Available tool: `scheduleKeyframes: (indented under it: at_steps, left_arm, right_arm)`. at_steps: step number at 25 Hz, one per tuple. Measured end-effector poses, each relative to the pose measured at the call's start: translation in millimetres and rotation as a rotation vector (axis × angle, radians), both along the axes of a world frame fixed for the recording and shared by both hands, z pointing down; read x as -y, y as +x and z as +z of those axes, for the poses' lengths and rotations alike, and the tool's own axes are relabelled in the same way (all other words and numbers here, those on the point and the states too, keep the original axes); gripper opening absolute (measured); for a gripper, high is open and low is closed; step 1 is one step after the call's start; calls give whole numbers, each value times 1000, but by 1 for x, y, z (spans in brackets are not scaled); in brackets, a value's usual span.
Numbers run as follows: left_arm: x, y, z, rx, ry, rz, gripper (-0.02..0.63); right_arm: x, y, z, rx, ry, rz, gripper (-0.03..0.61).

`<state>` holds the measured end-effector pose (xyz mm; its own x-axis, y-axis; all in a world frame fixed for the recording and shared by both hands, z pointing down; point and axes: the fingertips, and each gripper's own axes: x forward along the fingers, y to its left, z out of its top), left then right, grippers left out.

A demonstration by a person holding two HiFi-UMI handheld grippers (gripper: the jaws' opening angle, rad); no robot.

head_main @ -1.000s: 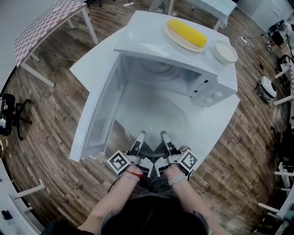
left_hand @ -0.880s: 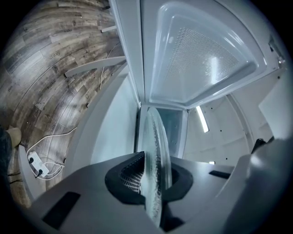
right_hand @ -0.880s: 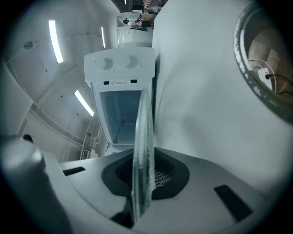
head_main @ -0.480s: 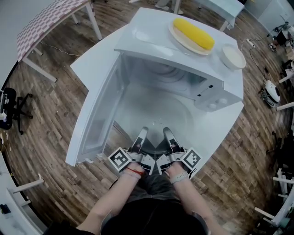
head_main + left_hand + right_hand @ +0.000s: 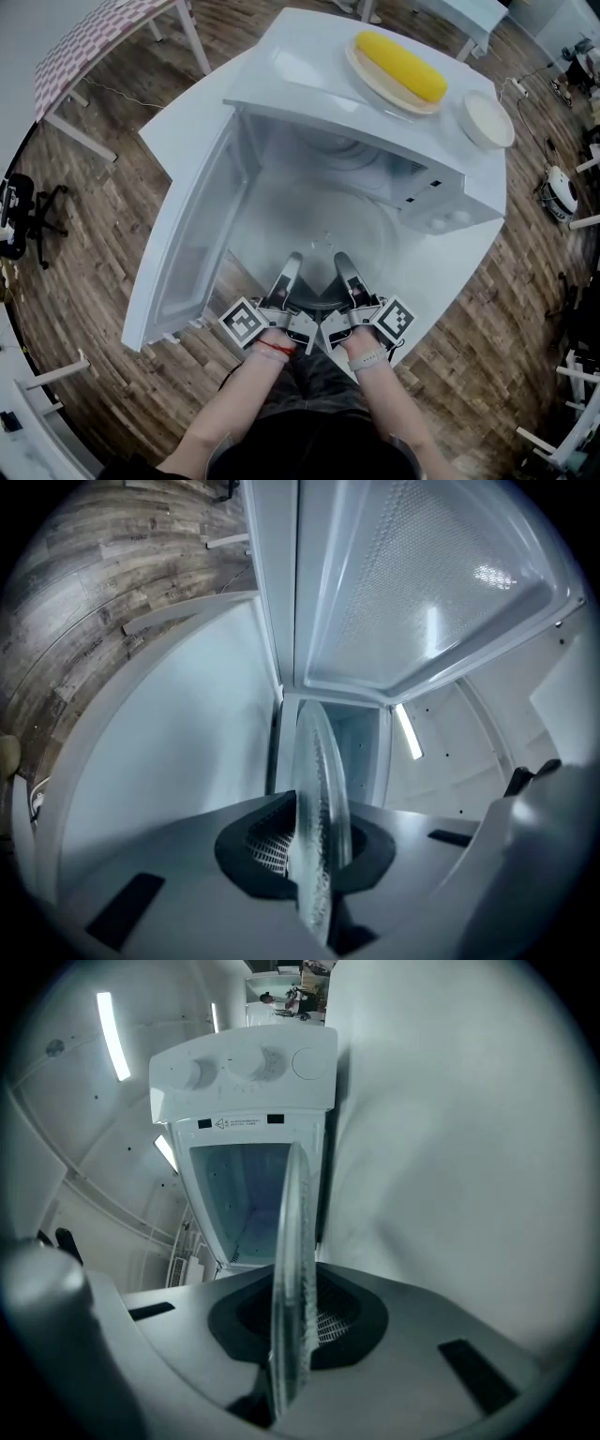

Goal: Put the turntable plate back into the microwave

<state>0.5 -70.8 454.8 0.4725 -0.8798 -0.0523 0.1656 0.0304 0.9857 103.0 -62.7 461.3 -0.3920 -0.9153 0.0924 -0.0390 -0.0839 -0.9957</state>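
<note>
The left gripper (image 5: 317,860) is closed on the near rim of the clear glass turntable plate (image 5: 319,789), which shows edge-on between its jaws. The right gripper (image 5: 286,1340) pinches the same rim just beside it. Both are held side by side in front of the microwave (image 5: 403,141), neither nearer to it than the other. The plate reaches forward from them toward the open cavity, apparently about level. How far its far edge has entered is hard to tell through the glass. The door (image 5: 183,253) stands swung open at the microwave's left. The cavity lies straight ahead along the jaws, so the coming push likely runs forward with the plate kept flat and centred.
</note>
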Motion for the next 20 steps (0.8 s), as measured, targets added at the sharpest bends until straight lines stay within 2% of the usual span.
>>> scheduleKeyframes:
  at_steps: [20]
  left_arm:
    - [51,20,-3,10,32,-10,31]
  right_arm:
    - [52,21,-3,2,31,-7,40]
